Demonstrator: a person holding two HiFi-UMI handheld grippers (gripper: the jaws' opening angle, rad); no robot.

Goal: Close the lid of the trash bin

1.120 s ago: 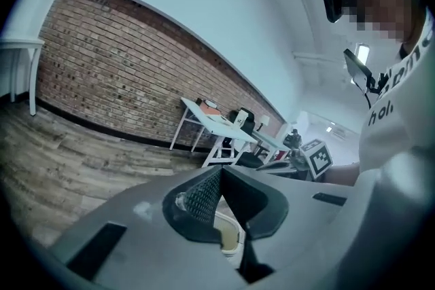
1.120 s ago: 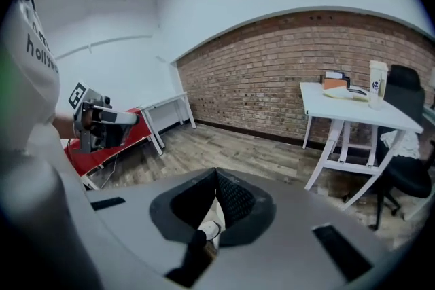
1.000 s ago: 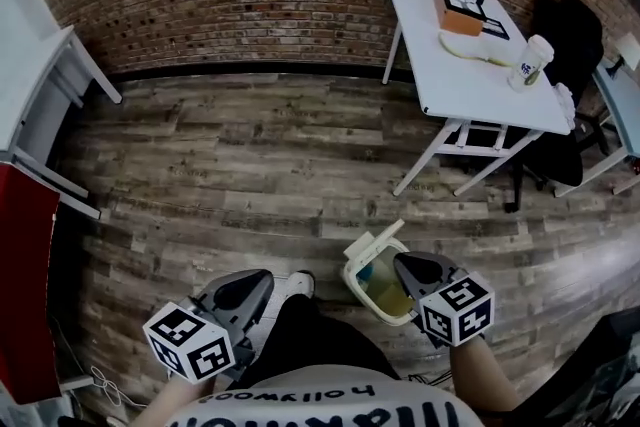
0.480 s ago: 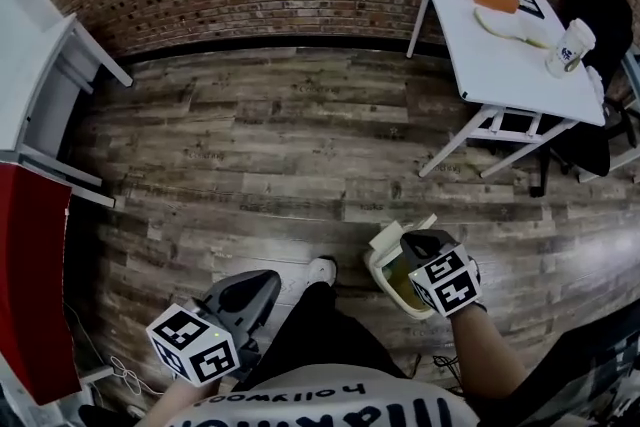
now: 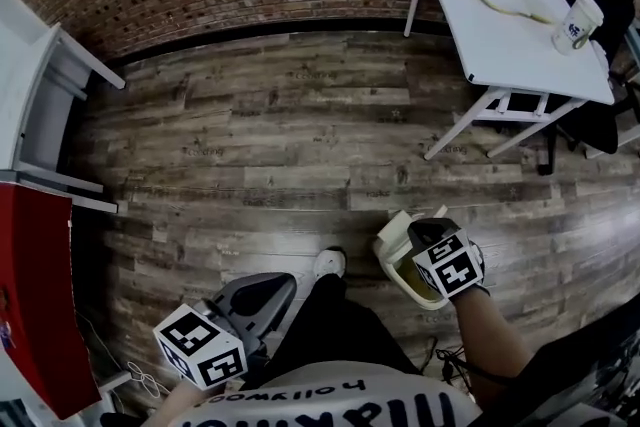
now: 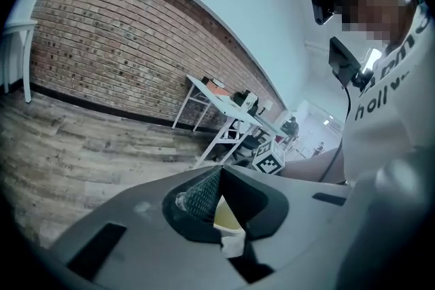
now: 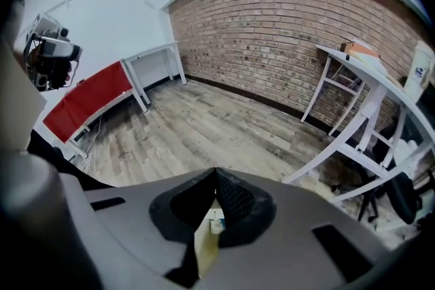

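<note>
- The small cream-white plastic trash bin [image 5: 398, 267] stands on the grey-brown wood-plank floor [image 5: 300, 145], near the person's white shoe [image 5: 328, 263] and on the near side of the white folding table [image 5: 510, 25].
- Its inside shows yellow-green, and its pale lid [image 5: 396, 228] is tipped up at the far rim, leaving the mouth uncovered.
- The right gripper [image 5: 425, 233] hangs over the bin's mouth, jaw tips pressed together with nothing between them.
- The left gripper [image 5: 275, 287] is well apart, low by the person's leg, jaws likewise together and empty.
</note>
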